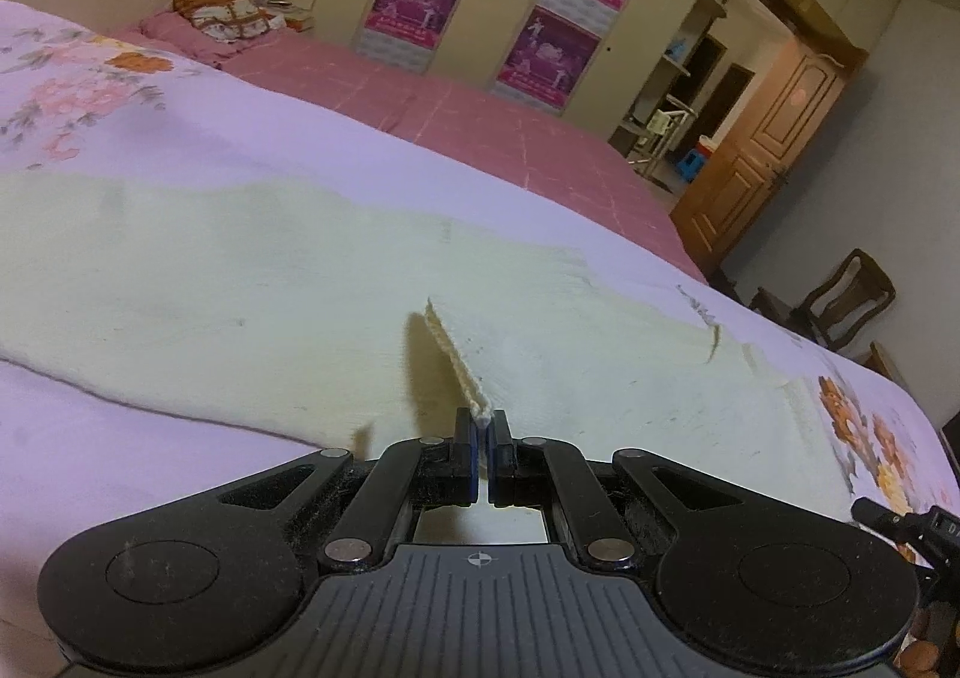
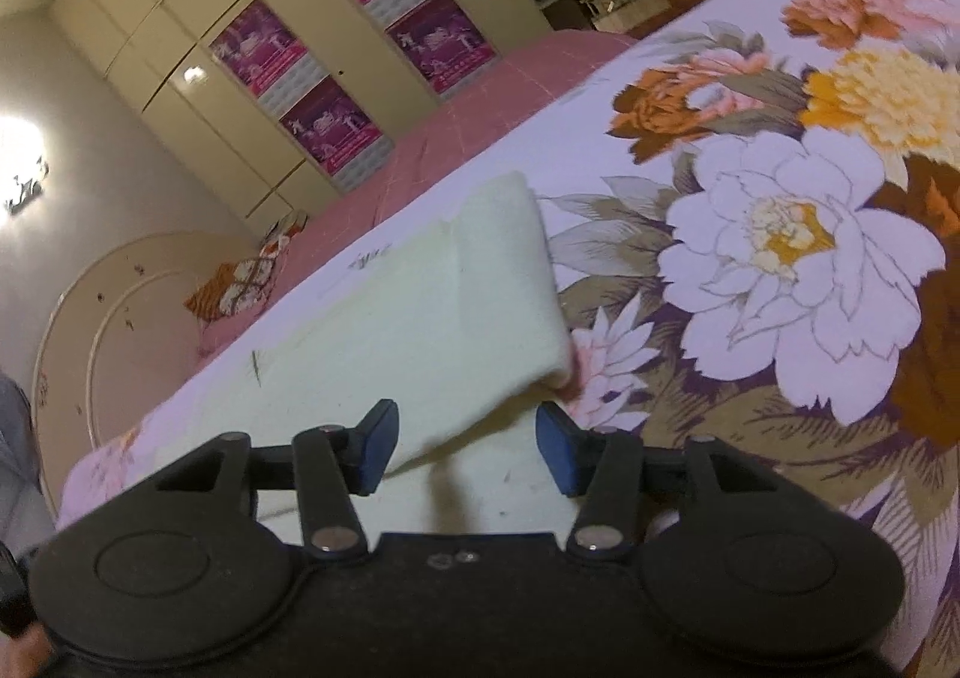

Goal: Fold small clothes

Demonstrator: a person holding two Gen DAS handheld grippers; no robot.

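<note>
A pale cream garment (image 1: 252, 282) lies spread flat across the floral bedsheet (image 1: 90, 96). My left gripper (image 1: 483, 426) is shut on a ribbed edge strip of the garment (image 1: 453, 360), which rises a little off the cloth. In the right wrist view the same garment (image 2: 420, 318) shows with a folded layer and a lifted corner. My right gripper (image 2: 465, 438) is open, its blue pads (image 2: 555, 444) either side of the near cloth edge, holding nothing.
The bedsheet's large flower print (image 2: 792, 240) lies to the right of the garment. A pink bed (image 1: 480, 120) with pillows (image 1: 228, 15) stands beyond. Wardrobes with purple posters (image 1: 414, 0), a wooden door (image 1: 780, 132) and a chair (image 1: 846, 300) are behind.
</note>
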